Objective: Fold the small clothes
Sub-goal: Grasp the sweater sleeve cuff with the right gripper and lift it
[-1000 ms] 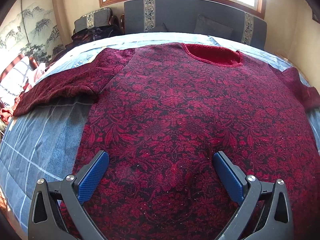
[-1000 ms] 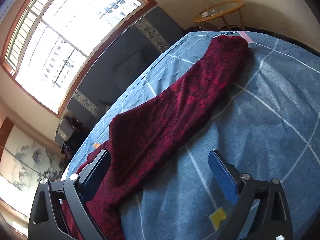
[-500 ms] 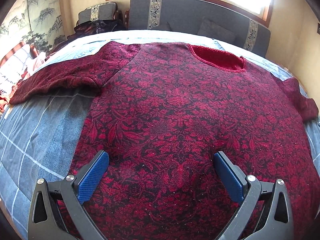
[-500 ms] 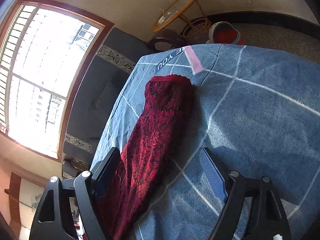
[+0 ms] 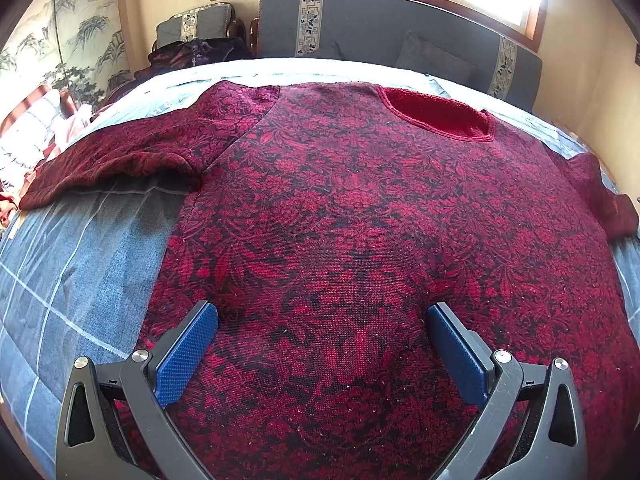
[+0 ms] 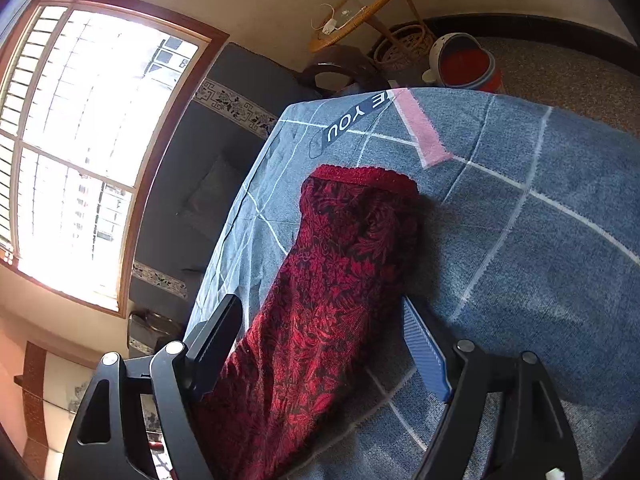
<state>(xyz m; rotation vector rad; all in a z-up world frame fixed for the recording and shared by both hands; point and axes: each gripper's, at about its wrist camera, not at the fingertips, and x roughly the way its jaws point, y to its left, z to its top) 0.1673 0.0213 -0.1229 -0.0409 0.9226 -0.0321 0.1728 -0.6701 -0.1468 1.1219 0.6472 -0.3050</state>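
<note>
A dark red floral sweater (image 5: 360,216) lies flat on a blue checked cloth (image 5: 80,264), neckline (image 5: 436,116) at the far side. Its left sleeve (image 5: 132,156) stretches out to the left. My left gripper (image 5: 322,344) is open and empty, hovering over the sweater's lower body. In the right wrist view the sweater's right sleeve (image 6: 336,280) lies stretched out, cuff (image 6: 360,174) at the far end. My right gripper (image 6: 324,344) is open, its two fingers on either side of the sleeve, which is not clamped.
A grey sofa (image 5: 400,36) stands behind the cloth, under a window. Dark clothes (image 5: 192,50) lie piled at the back left. In the right wrist view a round wicker table (image 6: 360,4), a basket (image 6: 404,48) and a red bucket (image 6: 466,64) stand beyond the cloth's edge.
My right gripper has moved along the right sleeve toward its cuff and now straddles it. My left gripper has shifted only slightly over the sweater's body.
</note>
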